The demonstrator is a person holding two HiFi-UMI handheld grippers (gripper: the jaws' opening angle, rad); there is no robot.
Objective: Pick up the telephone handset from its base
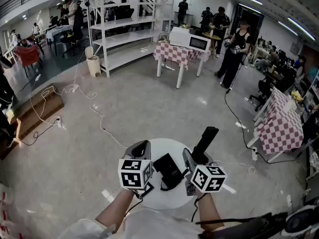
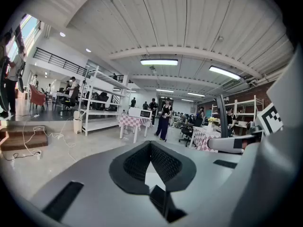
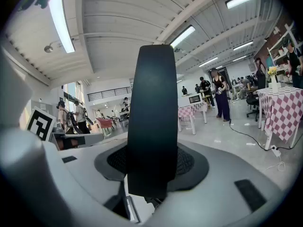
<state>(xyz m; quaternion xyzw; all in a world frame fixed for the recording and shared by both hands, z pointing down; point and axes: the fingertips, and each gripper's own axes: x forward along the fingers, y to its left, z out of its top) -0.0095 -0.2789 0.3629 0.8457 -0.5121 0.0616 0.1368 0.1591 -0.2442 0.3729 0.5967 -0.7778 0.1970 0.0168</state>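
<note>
In the right gripper view the black telephone handset stands upright between the pads, and my right gripper is shut on its lower end. The head view shows the handset rising clear of the right gripper, lifted off the black telephone base. The base lies on a small round white table, and a cord trails from it. Left of the base my left gripper is shut with nothing in it. The left gripper has its pads together in its own view, where the handset shows at the right.
Checkered-cloth tables stand at the back and at the right. A white shelf unit is at the back left. Cables run over the floor. Several people stand in the background; the nearest is at the back right.
</note>
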